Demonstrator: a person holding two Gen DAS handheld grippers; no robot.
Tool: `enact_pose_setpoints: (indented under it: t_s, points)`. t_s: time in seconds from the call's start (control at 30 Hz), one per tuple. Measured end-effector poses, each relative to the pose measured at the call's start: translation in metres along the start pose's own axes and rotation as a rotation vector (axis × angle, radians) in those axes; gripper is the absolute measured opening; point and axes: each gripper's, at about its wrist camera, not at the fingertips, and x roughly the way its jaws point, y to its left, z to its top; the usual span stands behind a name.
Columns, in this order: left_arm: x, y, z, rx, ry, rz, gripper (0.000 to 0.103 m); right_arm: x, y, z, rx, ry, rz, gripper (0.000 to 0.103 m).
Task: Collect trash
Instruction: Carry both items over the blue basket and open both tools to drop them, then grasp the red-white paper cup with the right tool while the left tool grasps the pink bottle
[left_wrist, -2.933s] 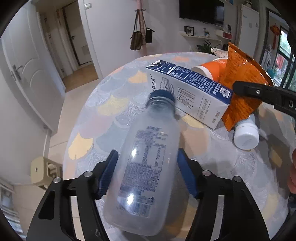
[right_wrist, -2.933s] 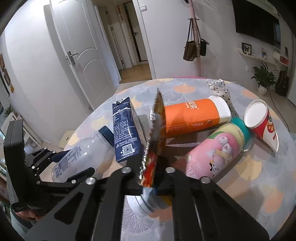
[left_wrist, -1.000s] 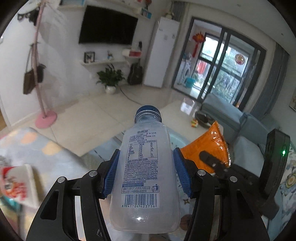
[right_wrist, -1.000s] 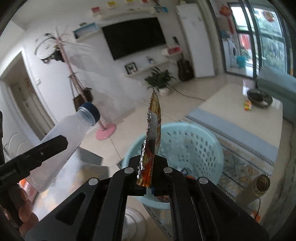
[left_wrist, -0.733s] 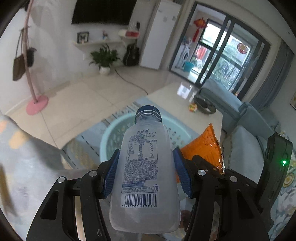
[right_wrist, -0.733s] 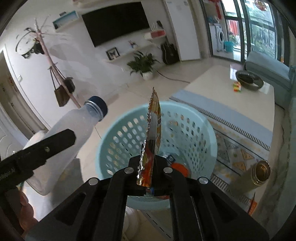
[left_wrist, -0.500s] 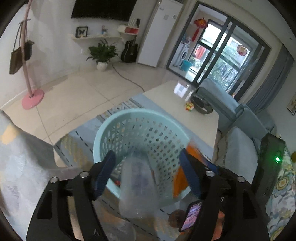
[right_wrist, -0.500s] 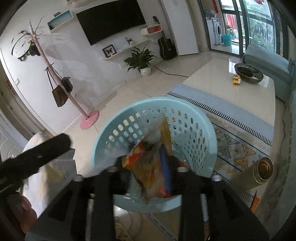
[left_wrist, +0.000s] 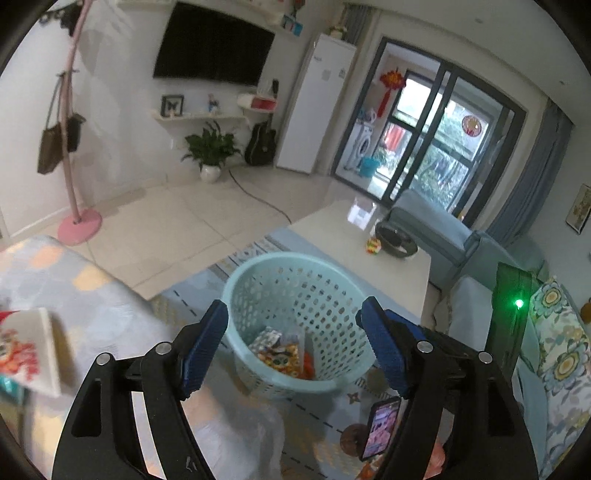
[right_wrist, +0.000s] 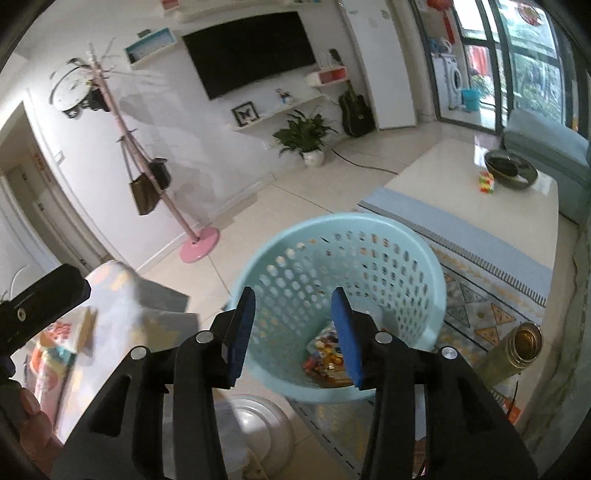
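Note:
A light blue perforated basket (left_wrist: 258, 269) stands on the floor below both grippers; it also shows in the right wrist view (right_wrist: 424, 258). Colourful wrappers and trash (left_wrist: 280, 349) lie at its bottom, also seen in the right wrist view (right_wrist: 325, 354). My left gripper (left_wrist: 295, 347) is open and empty above the basket. My right gripper (right_wrist: 291, 336) is open and empty over the basket's near rim. The left gripper's body (right_wrist: 40, 302) shows at the left of the right wrist view.
The patterned round table (left_wrist: 92, 302) with a paper cup (left_wrist: 26, 350) is at the left. A white coffee table (right_wrist: 480, 206), blue sofa (left_wrist: 461, 236), patterned rug (right_wrist: 480, 295), a metal flask (right_wrist: 517, 350), a phone (left_wrist: 380, 424) and a pink coat stand (right_wrist: 195, 240) surround the basket.
Both grippers opened over the basket. The plastic bottle dropped from the left one and the orange snack bag from the right one. Both cameras have tilted up slightly since.

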Motion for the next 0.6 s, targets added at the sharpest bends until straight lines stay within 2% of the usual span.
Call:
enact_pose_setpoints:
  t_s: [0.27,0.47,0.6]
  points:
    - [-0.095,0.018,-0.015,-0.004,-0.132,0.066,0.073,-0.045,0.072,-0.005,-0.141,-0.071,0.135,0.04]
    - [-0.158,0.056,-0.035,-0.043,-0.19,0.211,0.074,-0.064,0.139,-0.02,-0.272,-0.09,0.209,0.045]
    - [-0.187,0.092,-0.051,-0.093,-0.186,0.322,0.079,-0.065,0.181,-0.03,-0.348,-0.072,0.251,0.045]
